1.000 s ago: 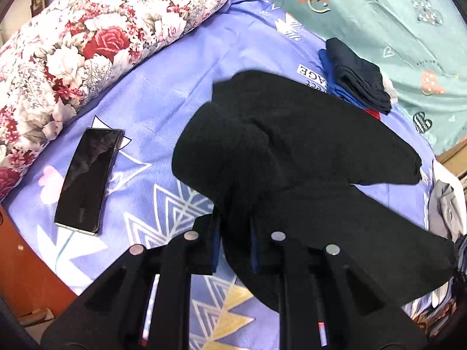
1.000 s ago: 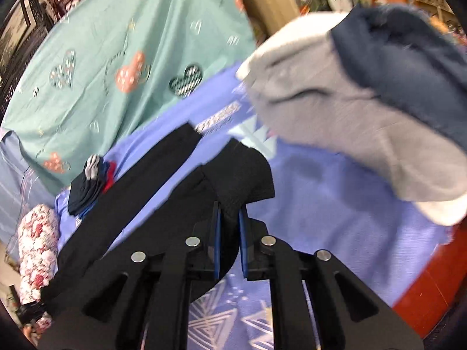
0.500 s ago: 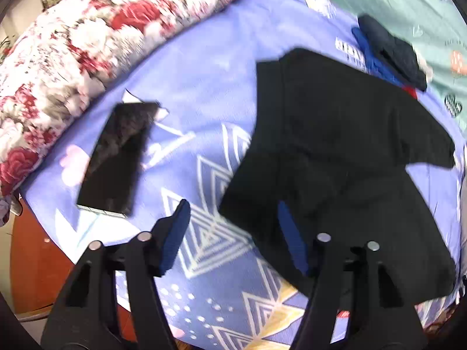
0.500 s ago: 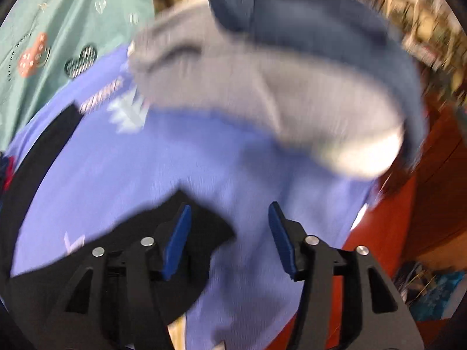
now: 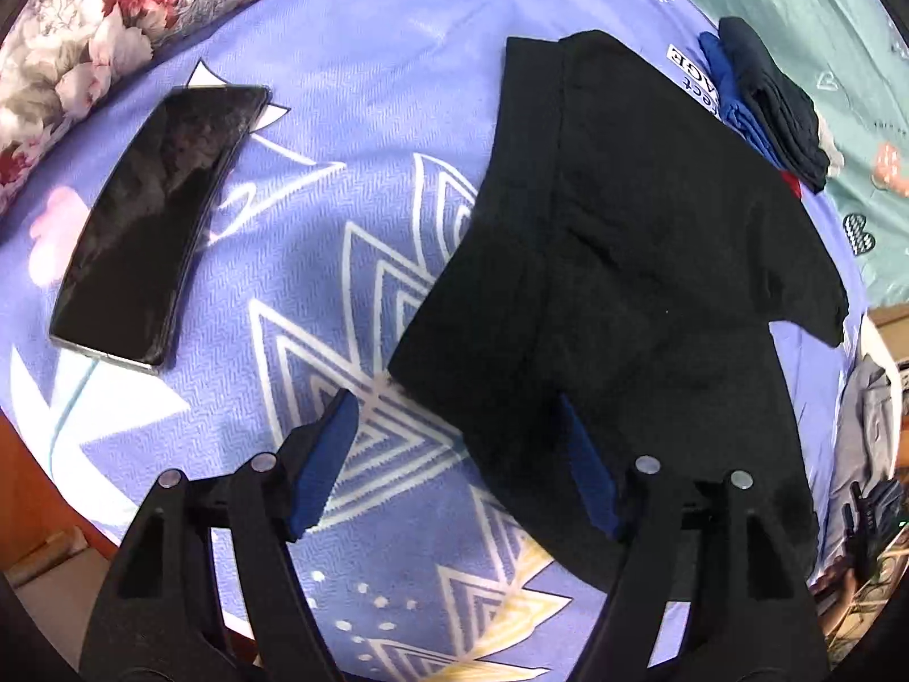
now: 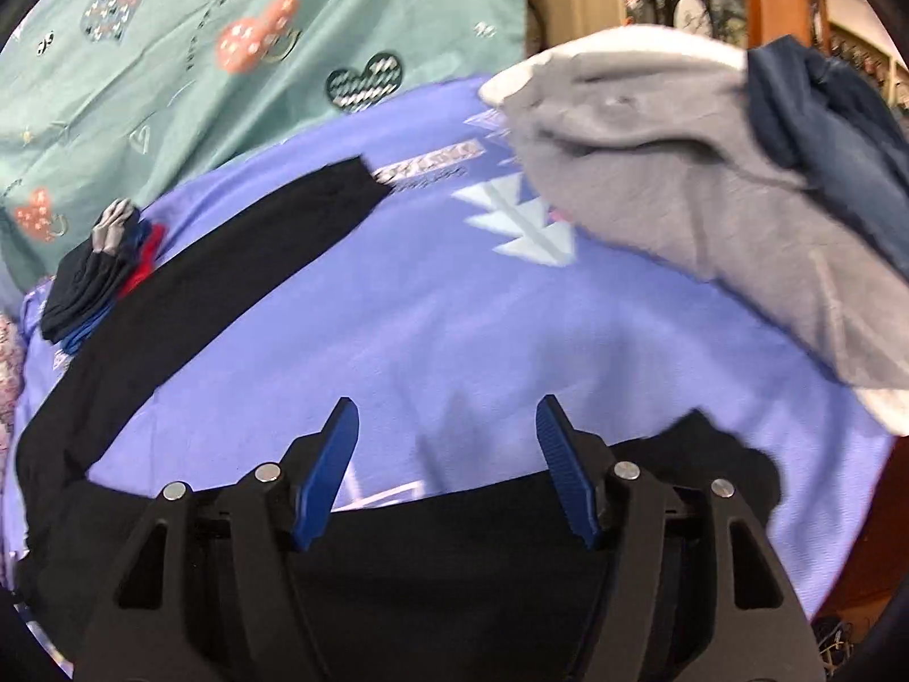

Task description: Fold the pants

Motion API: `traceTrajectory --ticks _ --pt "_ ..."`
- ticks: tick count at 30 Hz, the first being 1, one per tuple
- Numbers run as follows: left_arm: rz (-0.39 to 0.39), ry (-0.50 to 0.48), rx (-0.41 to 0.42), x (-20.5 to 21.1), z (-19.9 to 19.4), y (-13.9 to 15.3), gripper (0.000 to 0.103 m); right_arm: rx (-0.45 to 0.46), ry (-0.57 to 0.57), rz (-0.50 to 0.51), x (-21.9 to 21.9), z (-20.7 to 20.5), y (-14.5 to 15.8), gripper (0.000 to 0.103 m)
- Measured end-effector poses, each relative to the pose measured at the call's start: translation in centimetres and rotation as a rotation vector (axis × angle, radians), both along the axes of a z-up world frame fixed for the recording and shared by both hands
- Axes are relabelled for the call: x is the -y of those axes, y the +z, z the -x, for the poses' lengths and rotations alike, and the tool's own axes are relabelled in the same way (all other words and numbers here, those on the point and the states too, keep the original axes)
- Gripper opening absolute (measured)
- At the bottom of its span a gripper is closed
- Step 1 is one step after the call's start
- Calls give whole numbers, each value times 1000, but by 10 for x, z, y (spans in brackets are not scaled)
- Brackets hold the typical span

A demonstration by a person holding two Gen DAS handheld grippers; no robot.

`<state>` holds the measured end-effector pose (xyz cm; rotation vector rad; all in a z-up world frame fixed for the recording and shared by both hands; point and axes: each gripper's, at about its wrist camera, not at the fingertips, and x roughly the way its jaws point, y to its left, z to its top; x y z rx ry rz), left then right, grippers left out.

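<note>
The black pants (image 5: 625, 261) lie flat on the purple patterned bedsheet (image 5: 352, 131), waist end toward my left gripper and legs spreading away. My left gripper (image 5: 460, 449) is open and empty, just above the near waist edge. In the right wrist view the pants (image 6: 187, 307) show as one long leg running to the far left and a second black part under the gripper. My right gripper (image 6: 446, 449) is open and empty, over the sheet just past that near leg.
A black phone (image 5: 153, 221) lies on the sheet at left, by a floral pillow (image 5: 85, 17). A stack of folded dark clothes (image 5: 767, 96) sits beyond the pants. A grey and navy clothes pile (image 6: 710, 170) lies at right. A teal heart-print blanket (image 6: 227, 45) lies behind.
Both grippers were shut on the black pants a second ago. Both have opened and let go, and the pants now lie flat on the sheet.
</note>
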<state>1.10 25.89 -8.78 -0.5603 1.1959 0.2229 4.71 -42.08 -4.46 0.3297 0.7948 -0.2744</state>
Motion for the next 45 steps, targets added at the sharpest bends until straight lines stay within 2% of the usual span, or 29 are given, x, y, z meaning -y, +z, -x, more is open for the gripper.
traceTrajectory --ticks 3,5,7,9,10,11,12,13,17,20,23,25,26,27,28,30,33,34,36,39,41,42,45 --pt "-33 -47 -13 11 -5 -3 80 -1 28 -18 -10 -3 -5 65" --pt "-13 -62 -3 16 -9 -3 77 -4 40 -11 -16 -7 -5 65" --pt "-1 -61 9 17 -14 -3 68 -3 46 -19 -18 -5 -6 65" --pt "-62 -82 7 23 -24 -4 66 9 40 -56 -15 1 -7 65" --pt "-100 -94 1 27 -29 -4 54 20 33 -70 -13 3 -7 65" --pt "-99 -101 2 30 -31 -4 45 27 25 -76 -12 5 -7 65" --pt "-68 -114 8 32 -34 -4 23 26 21 -72 -11 7 -7 65" --pt "-41 -116 16 34 -35 -4 20 20 22 -64 -11 8 -7 65" --pt "-197 -117 128 49 -27 26 18 -1 25 -67 -9 10 -11 65" --pt "-175 -59 173 32 -18 49 18 2 40 -92 -11 8 -9 65" --pt "-195 -20 193 9 -11 61 19 16 75 -98 -18 5 -2 66" --pt "-183 -20 162 0 -14 50 24 -20 102 -112 -24 -2 -6 66" --pt "-189 -21 105 -2 -21 34 29 -53 108 -113 -28 -8 -10 66" --pt "-205 -11 43 -4 -24 20 46 -85 109 -112 -30 -12 -16 66" --pt "-215 2 -21 -7 -25 5 50 -122 106 -108 -33 -17 -22 66" --pt "-170 15 -18 -12 -23 -3 54 -136 112 -107 -38 -24 -25 66" --pt "-174 53 16 -23 -17 13 69 -94 139 -106 -44 -33 -12 66" --pt "-183 59 30 -27 -15 20 75 -83 150 -103 -47 -40 -7 73" --pt "-185 56 54 -34 -15 35 77 -55 160 -101 -52 -54 1 86" --pt "-241 23 63 -29 -28 52 76 -44 184 -96 -66 -79 10 86" --pt "-286 -9 82 -24 -30 67 85 -30 210 -111 -76 -85 14 86" --pt "-292 -6 80 -27 -29 70 94 -17 228 -115 -83 -86 15 86" --pt "-303 43 59 -41 -21 75 94 -15 249 -138 -89 -90 10 86"
